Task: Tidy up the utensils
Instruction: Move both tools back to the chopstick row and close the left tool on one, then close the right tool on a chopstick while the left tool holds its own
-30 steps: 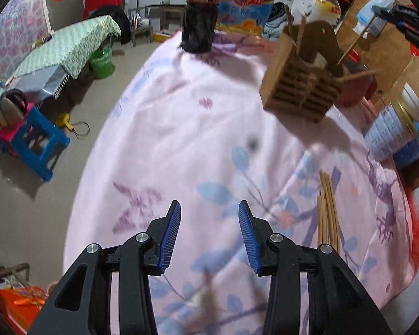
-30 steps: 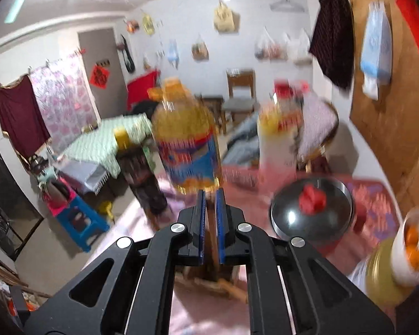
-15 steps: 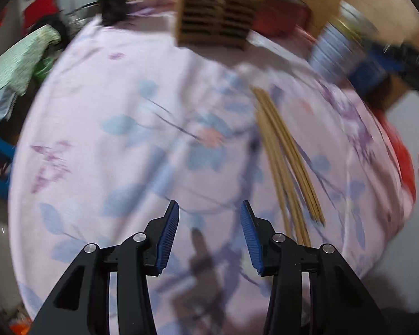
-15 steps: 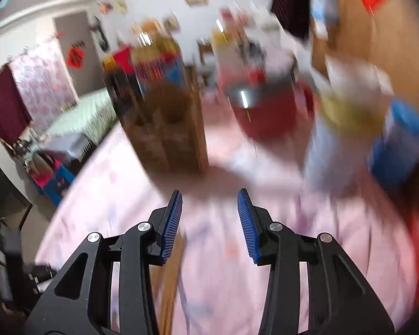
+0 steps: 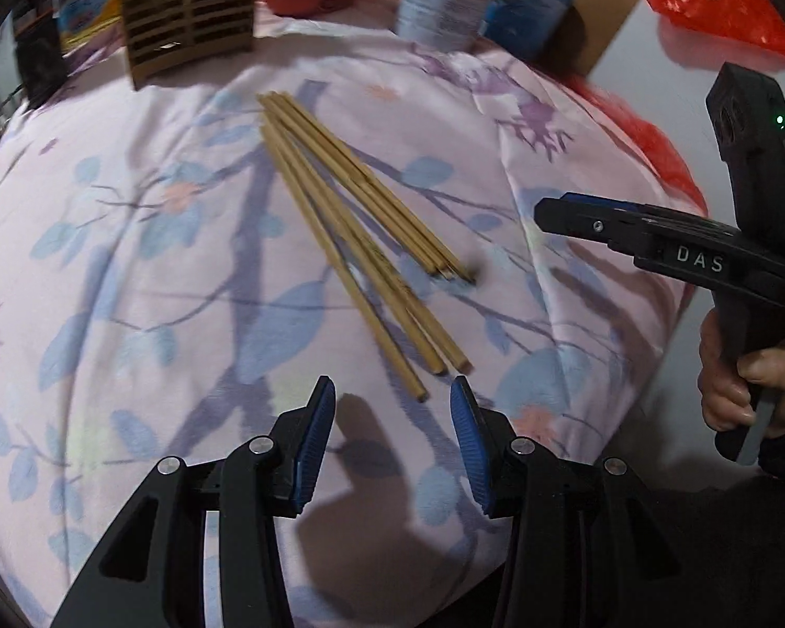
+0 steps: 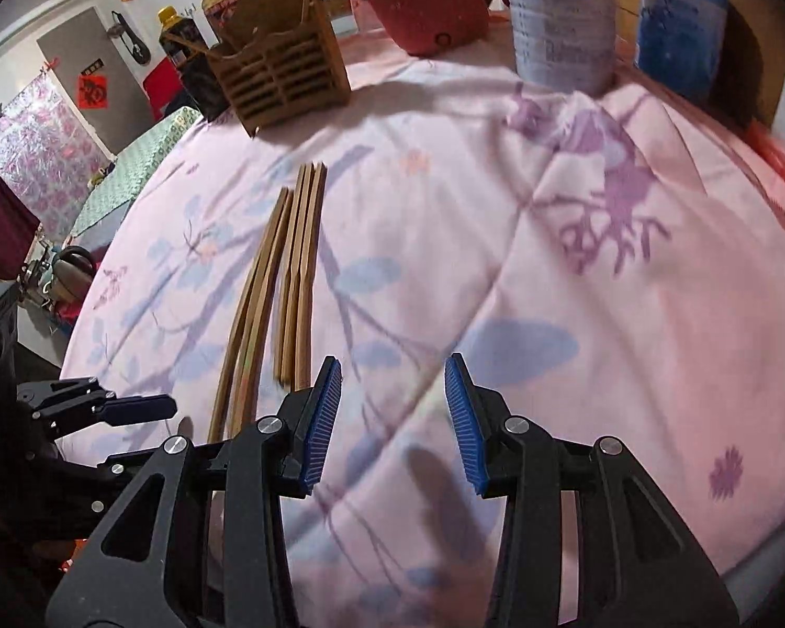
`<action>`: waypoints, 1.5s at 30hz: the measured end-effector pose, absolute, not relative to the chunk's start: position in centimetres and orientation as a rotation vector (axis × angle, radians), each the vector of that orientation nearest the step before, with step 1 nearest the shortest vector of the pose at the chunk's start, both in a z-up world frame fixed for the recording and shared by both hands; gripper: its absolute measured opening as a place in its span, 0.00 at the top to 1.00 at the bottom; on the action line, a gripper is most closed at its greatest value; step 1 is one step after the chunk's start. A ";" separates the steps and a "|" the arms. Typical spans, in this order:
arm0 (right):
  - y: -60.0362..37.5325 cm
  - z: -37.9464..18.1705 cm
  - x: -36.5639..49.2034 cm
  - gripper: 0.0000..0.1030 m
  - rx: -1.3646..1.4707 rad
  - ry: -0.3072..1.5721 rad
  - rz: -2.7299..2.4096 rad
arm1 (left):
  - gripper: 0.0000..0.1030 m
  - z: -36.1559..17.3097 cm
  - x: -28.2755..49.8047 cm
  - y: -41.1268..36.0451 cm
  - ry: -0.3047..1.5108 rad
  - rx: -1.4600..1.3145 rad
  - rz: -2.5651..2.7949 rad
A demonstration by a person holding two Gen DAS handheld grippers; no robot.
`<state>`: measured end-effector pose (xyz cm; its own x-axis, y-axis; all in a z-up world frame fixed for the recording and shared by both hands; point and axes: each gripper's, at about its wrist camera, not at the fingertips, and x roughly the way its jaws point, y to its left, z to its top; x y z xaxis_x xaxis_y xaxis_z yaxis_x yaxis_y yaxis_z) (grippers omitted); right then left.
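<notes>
Both the left gripper [image 5: 392,437] and right gripper [image 6: 392,418] hover with jaws apart and empty above bamboo chopsticks [image 5: 358,240] lying loose on the floral tablecloth [image 6: 575,314], near the slatted wooden holder [image 6: 282,78] at the far edge.

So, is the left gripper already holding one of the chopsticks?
No, the left gripper is open and empty; the chopsticks lie on the floral cloth ahead.

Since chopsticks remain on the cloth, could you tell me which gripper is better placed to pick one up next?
Probably left: the left gripper stands open right at the near ends of the loose wooden chopsticks. The right gripper, also open, sits beside them, over bare pink floral tablecloth.
</notes>
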<state>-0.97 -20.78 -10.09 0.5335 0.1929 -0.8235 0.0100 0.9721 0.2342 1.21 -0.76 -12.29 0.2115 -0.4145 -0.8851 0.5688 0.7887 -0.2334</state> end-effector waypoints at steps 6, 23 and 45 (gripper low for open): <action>-20.3 -10.2 -1.5 0.59 0.195 0.999 0.118 | 0.61 -12.5 1.3 -1.9 1.099 0.274 -0.631; -17.6 -11.6 -1.2 0.60 0.109 1.017 0.213 | 0.94 -12.4 4.7 1.8 1.071 0.212 -0.401; -15.9 -12.2 0.2 0.94 0.041 0.988 0.255 | 0.94 -12.3 6.5 6.2 1.100 0.103 -0.287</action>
<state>0.25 -15.85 -12.22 0.5228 0.2317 -0.8204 -0.1944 0.9694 0.1499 6.52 6.20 -12.30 0.4213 -0.1777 -0.8893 0.2796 0.9583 -0.0591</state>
